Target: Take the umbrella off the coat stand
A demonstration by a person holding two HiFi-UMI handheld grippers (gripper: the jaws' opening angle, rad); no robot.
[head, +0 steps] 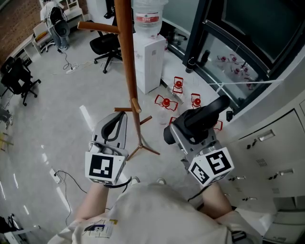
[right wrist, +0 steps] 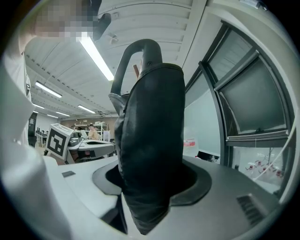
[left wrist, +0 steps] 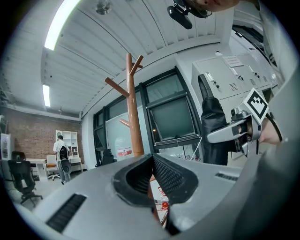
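Observation:
The wooden coat stand rises in front of me, a short peg at mid height; it also shows in the left gripper view. A folded black umbrella with a curved grey handle lies in my right gripper, which is shut on its black body, clear of the stand and to its right. My left gripper is shut with nothing in it, its tip close beside the peg. The left gripper view also catches the umbrella held off to its right.
A white water dispenser stands behind the pole. Small red objects lie on the floor by the dark-framed glass wall. Grey cabinets line the right. Office chairs and a person are farther back.

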